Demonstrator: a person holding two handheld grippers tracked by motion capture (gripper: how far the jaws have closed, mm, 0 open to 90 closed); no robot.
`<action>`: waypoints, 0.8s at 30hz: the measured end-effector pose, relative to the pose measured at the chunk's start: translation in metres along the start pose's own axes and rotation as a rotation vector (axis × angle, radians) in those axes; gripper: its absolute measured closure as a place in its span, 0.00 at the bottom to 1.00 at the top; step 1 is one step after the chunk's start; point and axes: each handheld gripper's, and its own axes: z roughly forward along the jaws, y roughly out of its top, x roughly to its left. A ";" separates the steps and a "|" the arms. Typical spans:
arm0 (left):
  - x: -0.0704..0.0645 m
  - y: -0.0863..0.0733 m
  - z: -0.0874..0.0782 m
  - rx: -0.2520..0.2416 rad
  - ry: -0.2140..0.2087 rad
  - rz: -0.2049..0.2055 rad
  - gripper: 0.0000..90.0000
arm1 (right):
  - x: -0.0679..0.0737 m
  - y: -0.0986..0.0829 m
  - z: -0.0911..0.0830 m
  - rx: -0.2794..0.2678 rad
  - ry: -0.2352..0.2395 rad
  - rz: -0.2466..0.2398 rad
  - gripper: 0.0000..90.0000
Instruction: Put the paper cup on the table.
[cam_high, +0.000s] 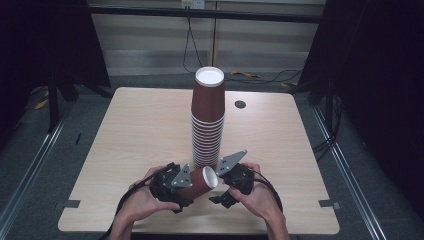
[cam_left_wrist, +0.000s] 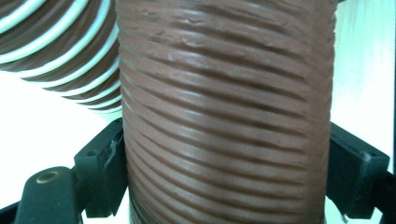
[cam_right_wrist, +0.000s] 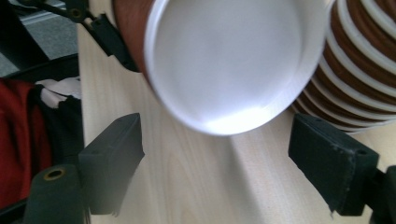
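A tall stack of upturned brown ribbed paper cups (cam_high: 207, 125) stands at the middle of the wooden table (cam_high: 140, 130). In front of it my left gripper (cam_high: 192, 184) is shut on a single brown cup (cam_high: 199, 181) held on its side, white round end toward the right. The left gripper view has that cup (cam_left_wrist: 229, 102) pressed between both jaws, with the stack (cam_left_wrist: 60, 56) behind. My right gripper (cam_high: 221, 188) is open just right of the cup's end. In the right gripper view (cam_right_wrist: 222, 161), the white end (cam_right_wrist: 224, 56) hangs just beyond the spread jaws, untouched, beside the stack (cam_right_wrist: 355, 70).
A small dark round hole (cam_high: 240, 104) sits in the tabletop at the back right. Cables (cam_high: 245, 75) lie on the floor behind the table, and dark stands flank both sides. Red cloth (cam_right_wrist: 18, 140) lies past the table's edge.
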 end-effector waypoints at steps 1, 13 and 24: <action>0.000 0.001 0.001 0.006 0.009 0.000 0.17 | 0.000 0.000 0.000 0.004 -0.003 0.007 0.20; -0.001 0.012 0.000 0.085 0.023 0.044 0.17 | -0.008 0.009 0.002 0.052 0.027 0.010 0.17; -0.005 0.020 0.005 0.119 -0.002 0.090 0.17 | -0.013 0.019 0.007 0.092 0.104 0.008 0.16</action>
